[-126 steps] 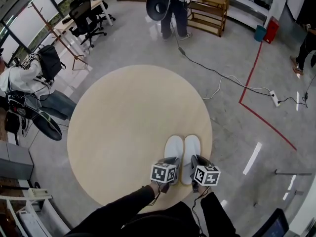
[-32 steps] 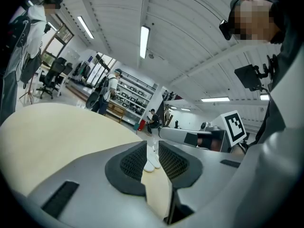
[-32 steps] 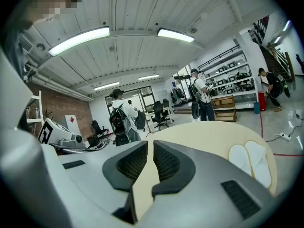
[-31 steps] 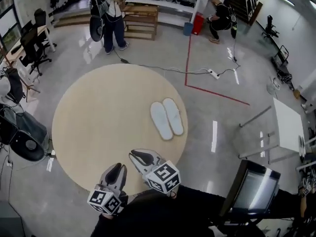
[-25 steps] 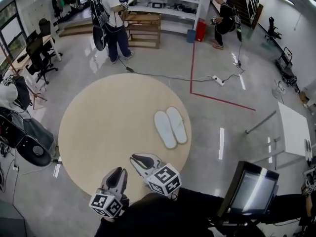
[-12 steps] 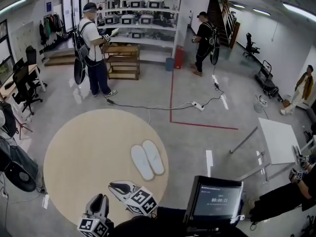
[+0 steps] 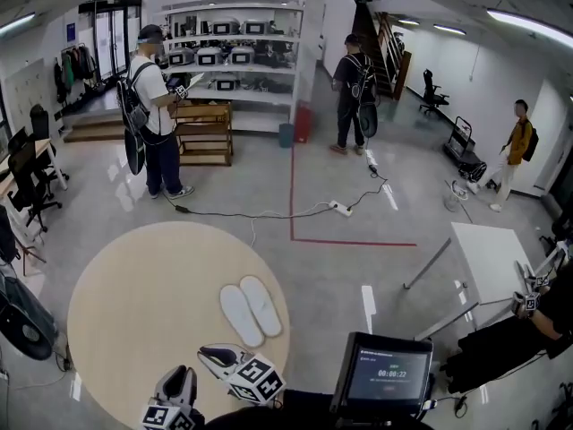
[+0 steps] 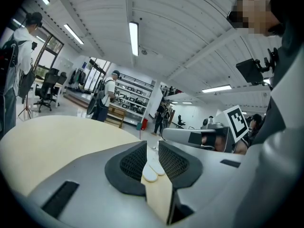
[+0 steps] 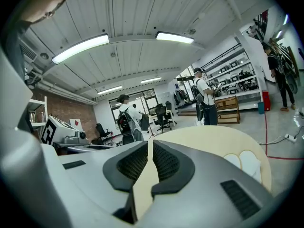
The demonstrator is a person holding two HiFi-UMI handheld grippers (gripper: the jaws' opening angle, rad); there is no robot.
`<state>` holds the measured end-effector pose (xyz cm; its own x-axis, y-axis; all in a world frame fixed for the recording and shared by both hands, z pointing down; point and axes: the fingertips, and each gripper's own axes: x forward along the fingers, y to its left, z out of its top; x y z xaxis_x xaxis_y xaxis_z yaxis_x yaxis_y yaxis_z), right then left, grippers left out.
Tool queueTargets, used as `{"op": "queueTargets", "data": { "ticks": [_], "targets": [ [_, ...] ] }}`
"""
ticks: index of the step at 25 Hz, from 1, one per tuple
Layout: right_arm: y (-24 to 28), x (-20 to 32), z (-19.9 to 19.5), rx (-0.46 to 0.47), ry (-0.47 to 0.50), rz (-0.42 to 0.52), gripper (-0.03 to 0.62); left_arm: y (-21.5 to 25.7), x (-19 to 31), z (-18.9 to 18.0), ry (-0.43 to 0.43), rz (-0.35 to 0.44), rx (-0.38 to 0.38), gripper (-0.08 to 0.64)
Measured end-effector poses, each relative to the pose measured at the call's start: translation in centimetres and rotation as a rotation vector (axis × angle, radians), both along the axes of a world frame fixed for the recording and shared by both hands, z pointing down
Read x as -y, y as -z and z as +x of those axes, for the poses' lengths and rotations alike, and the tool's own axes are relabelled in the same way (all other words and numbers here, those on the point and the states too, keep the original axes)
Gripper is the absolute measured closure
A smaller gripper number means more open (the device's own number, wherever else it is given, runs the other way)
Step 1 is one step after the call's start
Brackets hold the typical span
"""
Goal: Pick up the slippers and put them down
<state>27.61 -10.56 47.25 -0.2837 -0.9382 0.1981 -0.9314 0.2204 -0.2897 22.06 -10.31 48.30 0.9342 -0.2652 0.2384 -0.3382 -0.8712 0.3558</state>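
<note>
White slippers [image 7: 251, 310] lie paired near the right edge of the round tan surface [image 7: 134, 303] — light and floppy, I'd say, best pinched at the heel rim. Left gripper [image 7: 182, 376] slightly spread, right gripper [image 7: 209, 356] barely parted — both empty.

Cut off at the head view's lower edge: left gripper [image 7: 182, 374] and its marker cube [image 7: 164, 417]. Mostly hidden behind the left fingers [image 8: 132, 163]: slippers [image 8: 150, 171]. Too small to read: monitor [image 7: 383, 374] print.
</note>
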Motion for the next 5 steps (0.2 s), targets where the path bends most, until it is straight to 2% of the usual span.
{"op": "queueTargets", "data": {
  "ticks": [5],
  "targets": [
    [-0.69, -0.64, 1.13, 0.01, -0.023, -0.014, 0.548, -0.78, -0.35, 0.99, -0.016, -0.018, 0.007, 0.469]
  ]
}}
